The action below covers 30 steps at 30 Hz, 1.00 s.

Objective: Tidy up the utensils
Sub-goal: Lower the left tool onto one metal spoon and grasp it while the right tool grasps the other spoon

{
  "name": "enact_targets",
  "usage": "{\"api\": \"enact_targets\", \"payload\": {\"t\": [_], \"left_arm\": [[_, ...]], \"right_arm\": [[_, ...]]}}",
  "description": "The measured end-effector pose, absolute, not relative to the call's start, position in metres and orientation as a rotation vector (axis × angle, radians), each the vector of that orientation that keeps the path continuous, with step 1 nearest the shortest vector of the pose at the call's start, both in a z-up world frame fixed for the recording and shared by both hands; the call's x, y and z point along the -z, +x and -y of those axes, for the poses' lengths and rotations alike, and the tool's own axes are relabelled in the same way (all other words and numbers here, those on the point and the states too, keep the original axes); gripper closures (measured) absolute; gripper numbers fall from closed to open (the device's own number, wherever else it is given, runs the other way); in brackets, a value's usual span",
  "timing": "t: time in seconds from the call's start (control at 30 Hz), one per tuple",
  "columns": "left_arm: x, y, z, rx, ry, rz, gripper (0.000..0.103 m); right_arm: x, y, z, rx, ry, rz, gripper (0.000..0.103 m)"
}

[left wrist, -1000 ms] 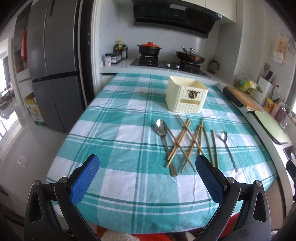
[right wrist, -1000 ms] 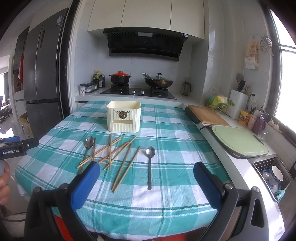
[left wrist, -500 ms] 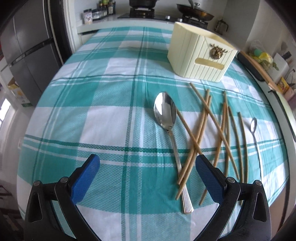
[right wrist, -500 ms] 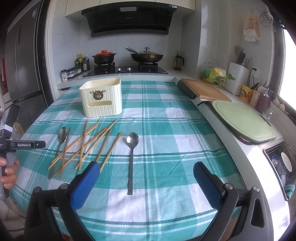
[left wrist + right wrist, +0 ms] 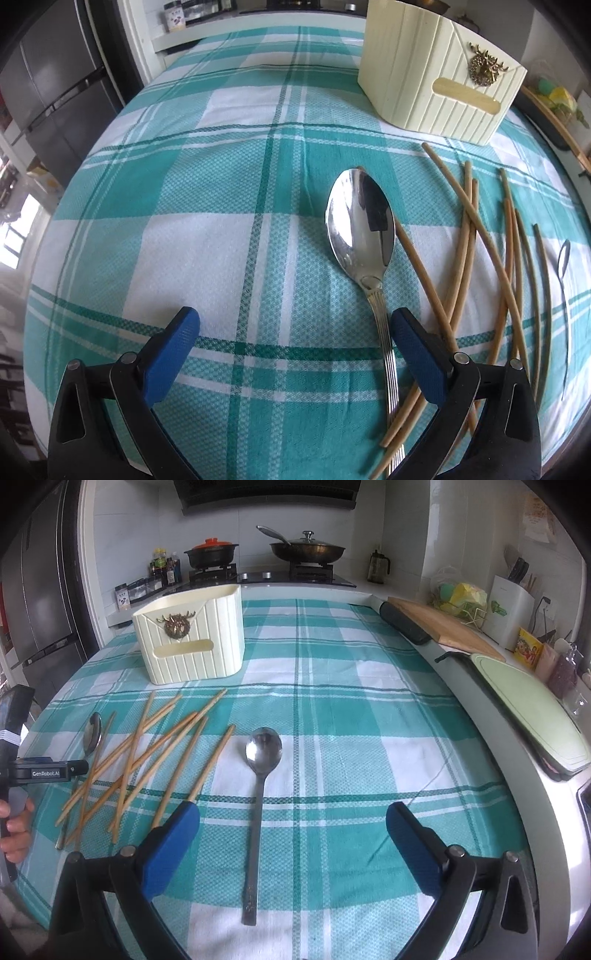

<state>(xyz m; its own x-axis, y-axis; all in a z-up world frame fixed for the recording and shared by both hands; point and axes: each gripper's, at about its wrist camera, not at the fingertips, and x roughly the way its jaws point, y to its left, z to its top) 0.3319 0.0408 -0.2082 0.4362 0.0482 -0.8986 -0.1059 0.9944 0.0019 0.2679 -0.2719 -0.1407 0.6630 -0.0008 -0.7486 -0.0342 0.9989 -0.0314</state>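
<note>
A large steel spoon (image 5: 360,225) lies on the teal checked tablecloth (image 5: 207,206), its handle running just inside the right finger of my open left gripper (image 5: 291,354). Several wooden chopsticks (image 5: 469,240) lie crossed to its right. A cream ribbed utensil holder (image 5: 436,88) stands behind them. In the right wrist view a smaller spoon (image 5: 263,755) lies between the fingers of my open right gripper (image 5: 291,843), its handle toward me. The chopsticks (image 5: 147,746), the large spoon (image 5: 92,731) and the holder (image 5: 192,642) lie to the left. Both grippers are empty.
A fridge (image 5: 37,602) stands at the left. A stove with a black pot (image 5: 212,554) and a pan (image 5: 306,550) is at the back. A wooden board (image 5: 443,627), a green board (image 5: 532,709) and a knife block (image 5: 509,609) line the right counter.
Both grippers have moved forward and down toward the table. The left one has closed in on the large spoon, the right one on the smaller spoon. Both stay open.
</note>
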Motion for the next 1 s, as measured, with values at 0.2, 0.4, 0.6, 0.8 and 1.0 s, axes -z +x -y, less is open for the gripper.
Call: {"api": "enact_targets", "payload": {"t": [0.2, 0.4, 0.6, 0.8, 1.0], "left_arm": [[0.208, 0.331, -0.051, -0.070, -0.011, -1.116, 0.000], [0.205, 0.337, -0.062, -0.056, 0.062, -1.153, 0.000], [0.207, 0.327, -0.058, -0.103, -0.021, -1.222, 0.001], [0.205, 0.342, -0.045, -0.091, -0.047, -1.163, 0.019], [0.203, 0.380, -0.027, 0.084, 0.076, -1.086, 0.032]], "right_arm": [[0.170, 0.292, 0.256, -0.059, -0.075, -0.914, 0.001], [0.187, 0.301, 0.252, -0.066, -0.118, -0.977, 0.001], [0.197, 0.301, 0.259, -0.081, -0.070, -1.018, 0.001], [0.197, 0.310, 0.257, -0.088, -0.096, -1.002, 0.002], [0.196, 0.328, 0.253, -0.096, -0.096, -0.977, 0.011]]}}
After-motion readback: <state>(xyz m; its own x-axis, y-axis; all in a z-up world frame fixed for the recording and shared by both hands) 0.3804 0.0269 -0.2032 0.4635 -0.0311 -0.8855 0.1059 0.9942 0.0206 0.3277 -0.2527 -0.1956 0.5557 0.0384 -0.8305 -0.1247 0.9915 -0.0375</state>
